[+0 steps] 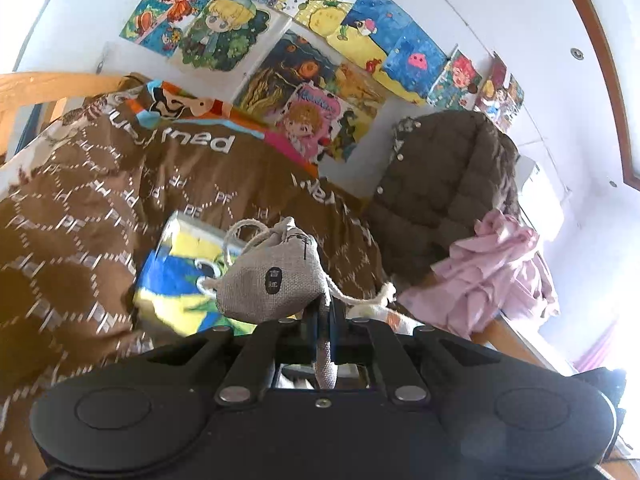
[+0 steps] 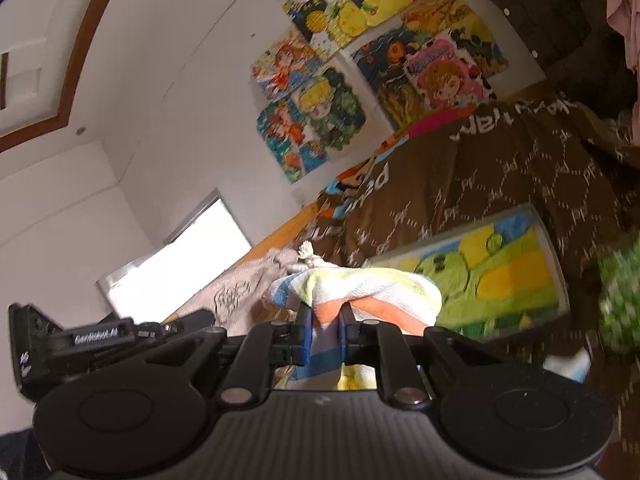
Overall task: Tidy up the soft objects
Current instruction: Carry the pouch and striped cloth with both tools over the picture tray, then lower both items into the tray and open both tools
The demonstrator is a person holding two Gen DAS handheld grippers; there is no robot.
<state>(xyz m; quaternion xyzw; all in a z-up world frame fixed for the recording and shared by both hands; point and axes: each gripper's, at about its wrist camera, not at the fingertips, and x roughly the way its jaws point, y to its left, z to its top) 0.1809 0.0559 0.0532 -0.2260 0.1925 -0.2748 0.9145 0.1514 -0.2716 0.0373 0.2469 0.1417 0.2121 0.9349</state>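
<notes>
While both hand-held tools hang above a bed draped in a brown patterned quilt, each carries a soft item clear of the bedding. The left gripper is clamped on a thin fold of a grey linen drawstring pouch, whose bulk bulges ahead of the jaws while its white cord trails loose to the right. The right gripper is pinched on a striped towel bundle, orange, white and pale green, which mushrooms over the fingertips.

Risk lies mainly with the pouch: only a narrow edge appears caught, so a quick swing could pull it free, and the dangling cord could snag on the pink garment or the dark padded jacket piled nearby. The towel, gripped at one gathered spot, may unroll and drape over the colourful picture board lying on the quilt just below. The two tools are close together, the left one's body showing at the edge of the right wrist view, so a collision is possible.

Both grippers point roughly level, tipped slightly downward; the right wrist view is strongly rolled, with children's drawings on the wall slanting across it.
</notes>
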